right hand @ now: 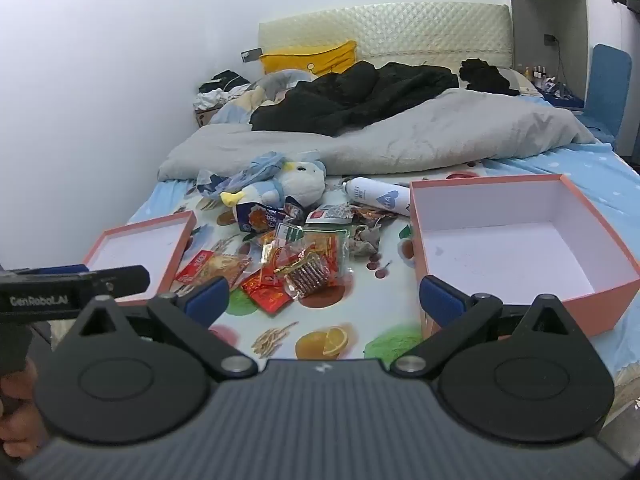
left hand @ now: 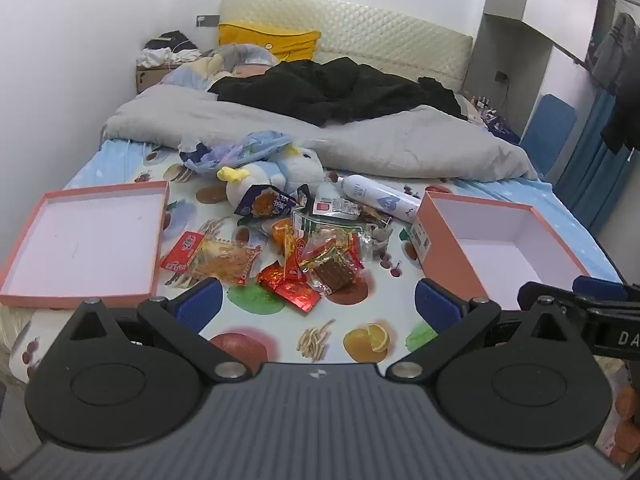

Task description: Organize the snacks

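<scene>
Evidently we are at the very start: nothing has been sorted yet. The snack packets (left hand: 304, 252) lie in a loose heap on the bed (left hand: 280, 320), on the fruit-printed sheet, between the shallow pink lid (left hand: 80, 240) on our left and the deeper pink box (right hand: 520, 248) on our right; both look bare inside. A plush penguin (left hand: 280, 172) and a white bottle (left hand: 380, 196) sit at the far edge of the heap, touching or nearly touching some packets.

Our left tongs (left hand: 318, 300) and right tongs (right hand: 324, 300) both stand released, blue pads wide apart, with nothing between them. Each points forward and tilts down toward the bed, hovering short of the pile, side by side; a hand (right hand: 16, 396) shows at the edge of the right wrist view.

Next, we judge, one pair must reach forward to a near packet, perhaps the clear pack of brown strips (right hand: 308, 276), and close on it without dragging its neighbours, then carry it to the box.
</scene>
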Tool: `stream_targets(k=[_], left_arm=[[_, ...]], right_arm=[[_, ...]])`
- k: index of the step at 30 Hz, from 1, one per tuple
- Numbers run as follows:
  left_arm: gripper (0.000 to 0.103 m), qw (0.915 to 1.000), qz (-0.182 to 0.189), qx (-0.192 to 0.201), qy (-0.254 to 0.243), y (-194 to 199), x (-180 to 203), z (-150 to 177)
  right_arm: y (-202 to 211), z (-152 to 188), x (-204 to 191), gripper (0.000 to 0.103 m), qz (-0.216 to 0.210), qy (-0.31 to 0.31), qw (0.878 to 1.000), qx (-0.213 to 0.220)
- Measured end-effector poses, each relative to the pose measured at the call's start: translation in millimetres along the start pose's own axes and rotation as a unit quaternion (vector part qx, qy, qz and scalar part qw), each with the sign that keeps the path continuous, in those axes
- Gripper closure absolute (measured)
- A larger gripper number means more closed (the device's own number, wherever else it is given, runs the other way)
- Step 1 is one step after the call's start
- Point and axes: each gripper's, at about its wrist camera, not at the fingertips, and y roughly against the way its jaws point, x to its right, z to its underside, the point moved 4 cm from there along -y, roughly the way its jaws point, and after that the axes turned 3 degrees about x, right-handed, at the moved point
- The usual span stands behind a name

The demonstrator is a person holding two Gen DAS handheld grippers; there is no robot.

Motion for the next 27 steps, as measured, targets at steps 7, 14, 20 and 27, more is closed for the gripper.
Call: stream_targets(k=[7, 14, 20, 27], left_arm=[[0.000, 0.9994, 0.000, -0.021, 0.027, -19, -12, 2], [0.000, 0.9990, 0.012, -0.009, 0.041, -13, -32, 8], [0.000, 0.9990, 0.011, -0.009, 0.042, -9, -35, 13], [0.000, 0.9993, -0.002, -0.010, 0.037, -7, -39, 15]], right_arm=[[-1, 8, -6, 0.000, -0.007, -0.003, 1.000, -0.011], [1, 15, -16, 0.000, -0.010, 0.008, 1.000, -0.020], [1, 18, -28, 0.000, -0.023, 0.007, 1.000, -0.020], [-3, 20, -31, 0.000, -0.025, 0.025, 0.999, -0.030]])
